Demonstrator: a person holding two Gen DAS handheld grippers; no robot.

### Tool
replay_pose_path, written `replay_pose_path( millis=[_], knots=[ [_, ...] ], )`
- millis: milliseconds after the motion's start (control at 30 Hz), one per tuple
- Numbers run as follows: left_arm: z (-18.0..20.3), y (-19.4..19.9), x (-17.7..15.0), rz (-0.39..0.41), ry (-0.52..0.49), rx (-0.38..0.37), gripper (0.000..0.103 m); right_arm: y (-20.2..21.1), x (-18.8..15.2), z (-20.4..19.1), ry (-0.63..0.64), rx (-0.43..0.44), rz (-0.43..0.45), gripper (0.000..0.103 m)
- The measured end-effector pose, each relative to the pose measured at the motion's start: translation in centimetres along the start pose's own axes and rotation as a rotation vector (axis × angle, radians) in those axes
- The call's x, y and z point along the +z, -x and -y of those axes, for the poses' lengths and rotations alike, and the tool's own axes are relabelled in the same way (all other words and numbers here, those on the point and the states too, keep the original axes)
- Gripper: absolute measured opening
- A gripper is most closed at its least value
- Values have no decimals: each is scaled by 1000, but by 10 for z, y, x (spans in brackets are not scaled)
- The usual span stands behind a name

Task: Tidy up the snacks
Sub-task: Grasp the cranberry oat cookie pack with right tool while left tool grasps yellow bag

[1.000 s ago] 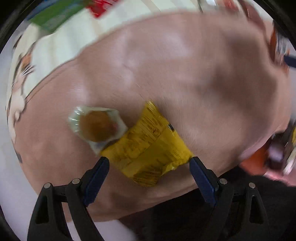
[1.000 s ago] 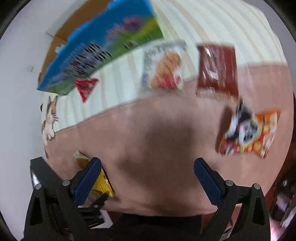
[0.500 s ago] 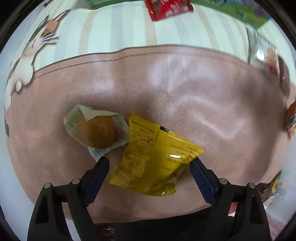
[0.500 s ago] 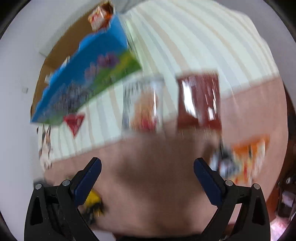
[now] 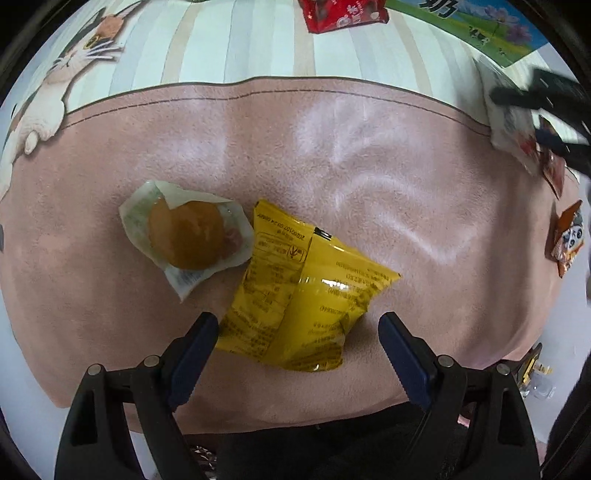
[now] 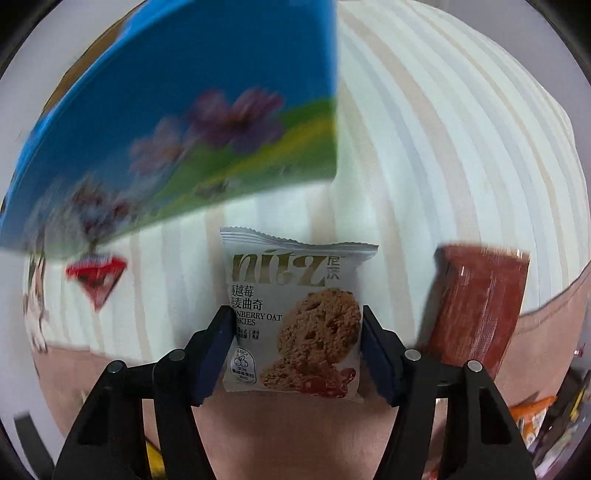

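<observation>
My left gripper is open above a yellow snack bag that lies on the pink mat; the bag's near end sits between the fingers. A wrapped bun lies just left of the bag. My right gripper has its fingers pressed on both sides of a white oat cookie packet. A dark red packet lies to its right and a red triangular packet to its left. A blue and green box stands behind.
A striped cloth with a cat print covers the far side. An orange panda packet lies at the mat's right edge. A red packet and the box sit at the back in the left wrist view.
My right gripper has moved forward to the cookie packet and closed its fingers onto it. My left gripper's view has steadied over the yellow bag and bun.
</observation>
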State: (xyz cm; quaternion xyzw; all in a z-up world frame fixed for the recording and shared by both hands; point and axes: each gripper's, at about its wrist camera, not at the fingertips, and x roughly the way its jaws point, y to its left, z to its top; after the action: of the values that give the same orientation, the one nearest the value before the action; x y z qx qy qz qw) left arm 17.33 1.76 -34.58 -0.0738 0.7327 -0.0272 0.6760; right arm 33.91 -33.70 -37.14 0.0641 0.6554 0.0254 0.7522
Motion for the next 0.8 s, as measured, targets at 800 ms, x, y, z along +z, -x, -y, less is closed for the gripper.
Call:
replay_pose_path(
  millis=[800],
  knots=[
    [11,-22,92,37,126,-10,71,-16,-87,3,-31,98,-161,85]
  ],
)
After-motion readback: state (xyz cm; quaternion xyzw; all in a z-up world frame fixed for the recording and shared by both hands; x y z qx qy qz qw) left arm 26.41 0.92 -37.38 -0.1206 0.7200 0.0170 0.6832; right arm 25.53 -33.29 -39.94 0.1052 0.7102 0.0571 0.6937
